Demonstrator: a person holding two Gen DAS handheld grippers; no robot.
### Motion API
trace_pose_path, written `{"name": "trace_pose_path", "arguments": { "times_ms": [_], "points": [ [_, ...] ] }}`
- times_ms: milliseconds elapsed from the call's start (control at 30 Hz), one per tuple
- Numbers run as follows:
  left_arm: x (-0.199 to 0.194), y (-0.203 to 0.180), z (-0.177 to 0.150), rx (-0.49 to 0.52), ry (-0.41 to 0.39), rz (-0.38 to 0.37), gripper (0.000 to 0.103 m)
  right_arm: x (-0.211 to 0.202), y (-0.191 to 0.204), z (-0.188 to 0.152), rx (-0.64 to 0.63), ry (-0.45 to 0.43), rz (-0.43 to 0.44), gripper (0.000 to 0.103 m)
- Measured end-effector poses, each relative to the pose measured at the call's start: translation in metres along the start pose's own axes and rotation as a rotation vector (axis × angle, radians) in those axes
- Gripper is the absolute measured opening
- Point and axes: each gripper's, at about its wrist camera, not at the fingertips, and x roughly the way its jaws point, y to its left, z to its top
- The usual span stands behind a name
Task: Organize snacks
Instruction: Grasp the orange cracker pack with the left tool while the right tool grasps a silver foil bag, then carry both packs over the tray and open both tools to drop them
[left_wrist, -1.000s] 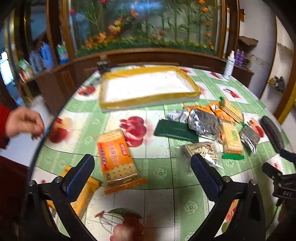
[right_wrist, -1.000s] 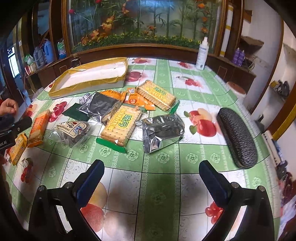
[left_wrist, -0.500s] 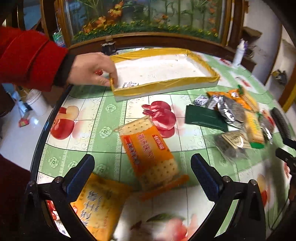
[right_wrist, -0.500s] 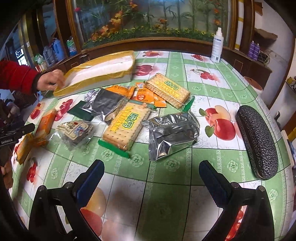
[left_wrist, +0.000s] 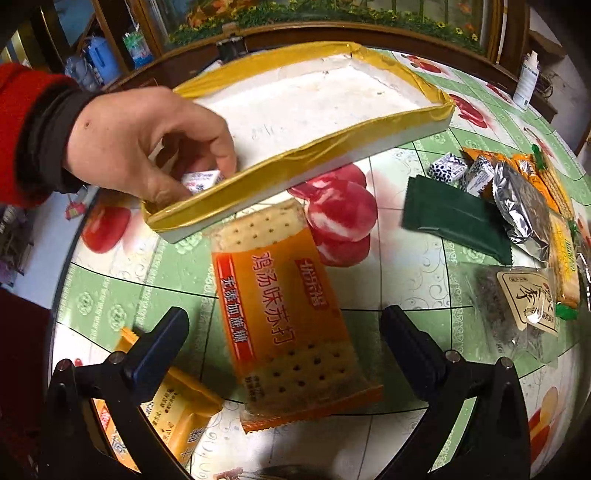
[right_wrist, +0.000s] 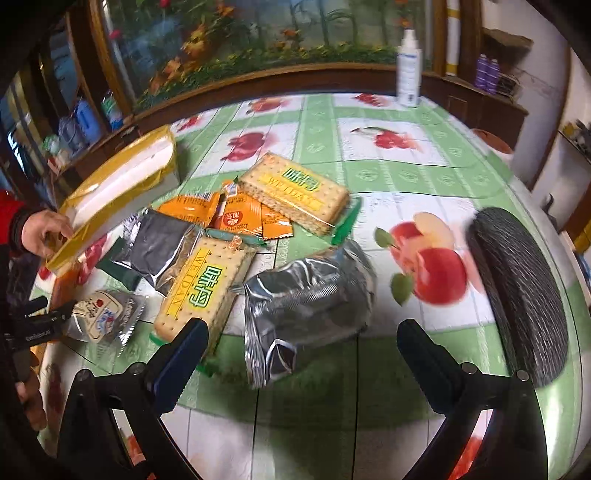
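An orange cracker pack (left_wrist: 284, 314) lies on the table between the open jaws of my left gripper (left_wrist: 284, 332). A second orange pack (left_wrist: 173, 410) lies under its left finger. A gold-rimmed white tray (left_wrist: 314, 155) stands just beyond; it also shows in the right wrist view (right_wrist: 118, 192). A bare hand (left_wrist: 147, 144) holds a small white packet at the tray's near corner. My right gripper (right_wrist: 301, 354) is open and empty, just above a silver foil bag (right_wrist: 306, 302). Yellow-label cracker packs (right_wrist: 203, 291) and orange sachets (right_wrist: 236, 218) lie beside it.
A dark green packet (left_wrist: 454, 218), small wrapped candies (left_wrist: 447, 166) and a clear bag with a brown label (left_wrist: 517, 306) lie right of the orange pack. A black textured case (right_wrist: 517, 288) lies at the right. A white bottle (right_wrist: 408, 68) stands at the table's far edge.
Both grippers have moved forward and lower over the snacks. The bare hand has pulled the tray nearer and to the left.
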Motion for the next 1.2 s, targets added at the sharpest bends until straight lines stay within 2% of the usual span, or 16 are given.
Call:
{"name": "trace_pose_path", "arguments": {
  "times_ms": [133, 267, 333, 400, 467, 500, 567, 700, 867, 1033, 1200],
  "points": [
    [0.0, -0.003, 0.0, 0.024, 0.001, -0.03, 0.103, 0.03, -0.001, 0.01, -0.062, 0.099, -0.027, 0.103],
    [0.004, -0.001, 0.005, 0.017, 0.008, -0.058, 0.103, 0.037, -0.004, 0.013, -0.093, 0.108, -0.063, 0.1],
    [0.004, 0.001, 0.008, 0.021, 0.0, -0.065, 0.099, 0.035, -0.005, 0.013, -0.1, 0.102, -0.066, 0.094],
    [0.004, 0.004, 0.011, 0.006, -0.007, -0.085, 0.089, 0.034, -0.003, 0.015, -0.11, 0.097, -0.058, 0.086],
    [0.002, 0.009, 0.013, -0.01, -0.016, -0.101, 0.072, 0.034, -0.002, 0.017, -0.114, 0.099, -0.06, 0.081],
    [0.0, 0.012, 0.013, -0.01, -0.024, -0.099, 0.06, 0.033, -0.002, 0.017, -0.114, 0.098, -0.058, 0.08],
    [-0.001, 0.015, 0.013, -0.008, -0.023, -0.107, 0.053, 0.032, -0.002, 0.015, -0.116, 0.092, -0.055, 0.077],
    [-0.004, 0.014, 0.008, 0.012, -0.029, -0.114, 0.053, 0.025, -0.005, 0.009, -0.107, 0.064, -0.056, 0.069],
    [-0.008, 0.006, 0.001, 0.028, -0.05, -0.116, 0.053, 0.018, -0.01, 0.006, -0.076, 0.05, -0.007, 0.065],
    [-0.016, -0.01, -0.002, 0.059, -0.077, -0.112, 0.052, 0.008, -0.01, -0.001, -0.059, 0.038, 0.022, 0.064],
    [-0.031, -0.014, -0.005, 0.067, -0.114, -0.141, 0.052, -0.016, -0.008, -0.006, -0.053, 0.0, 0.037, 0.064]
  ]
}}
